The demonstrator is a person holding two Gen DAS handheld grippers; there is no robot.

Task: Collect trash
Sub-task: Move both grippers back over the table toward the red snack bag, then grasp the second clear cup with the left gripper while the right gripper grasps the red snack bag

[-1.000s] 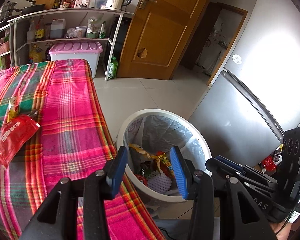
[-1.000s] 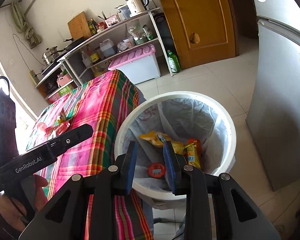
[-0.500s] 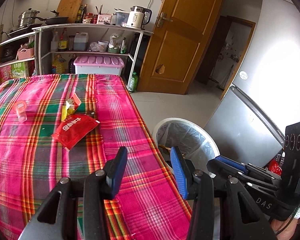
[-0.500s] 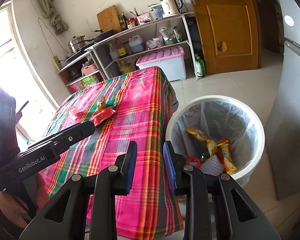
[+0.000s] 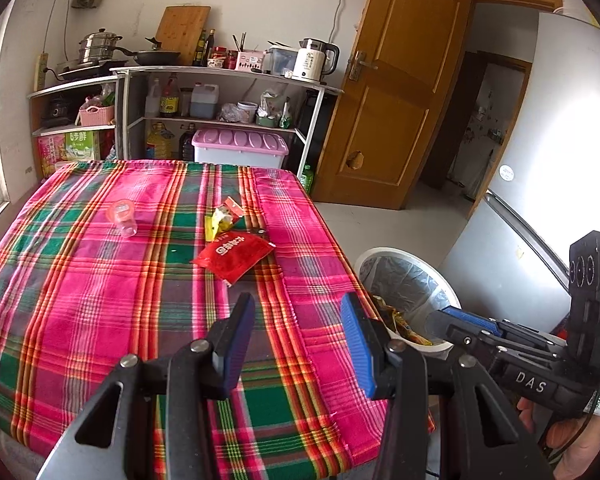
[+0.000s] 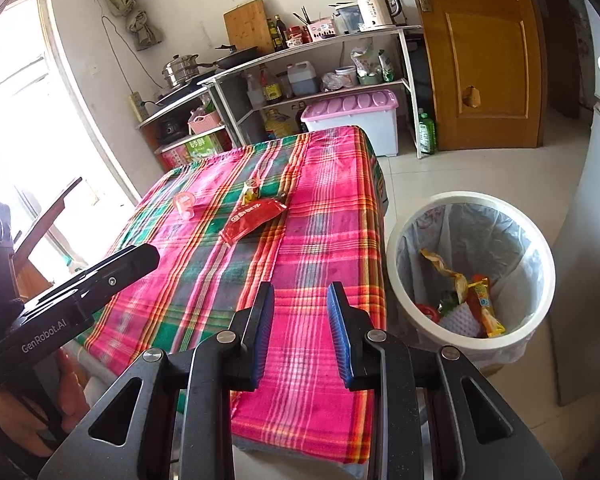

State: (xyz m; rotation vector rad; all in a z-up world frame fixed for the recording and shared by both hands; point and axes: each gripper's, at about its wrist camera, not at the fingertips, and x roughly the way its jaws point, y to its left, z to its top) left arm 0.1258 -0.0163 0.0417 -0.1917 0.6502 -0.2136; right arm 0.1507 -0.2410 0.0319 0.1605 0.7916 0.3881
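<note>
Left gripper [image 5: 298, 330] hangs over the near edge of the plaid tablecloth [image 5: 100, 280], jaws partly apart w/ nothing between the blue pads. Right gripper [image 6: 300, 320] likewise over the cloth's near right corner, jaws at a narrower gap, also empty. Trash still on the table: a red sachet [image 5: 234, 256] lies flat at about 12 o'clock from the left gripper, mid-table; touching its far end, a crumpled yellow-red wrapper [image 5: 222, 218]; well apart at 10 o'clock, a small clear plastic cup [image 5: 124, 220] on its side. In the right wrist view the same three sit at about 11 o'clock, sachet [image 6: 254, 216] nearest. Bare cloth lies between either gripper and the trash. The white bin [image 6: 470, 268] w/ a clear liner stands on the tiled floor just beside the table's right edge, at 2 o'clock from the right gripper; inside are wrappers and a bit of white foam netting. Beyond the table, at 12 o'clock: a white shelf unit [image 5: 228, 76] w/ kettle, bottles, pots; a pink-lidded storage box [image 5: 240, 148] under it. A wooden door [image 5: 392, 92] at 1 o'clock, a grey fridge [image 5: 540, 184] at 3 o'clock behind the bin. Person's hand [image 5: 572, 440] shows low right, around the right gripper's handle.
</note>
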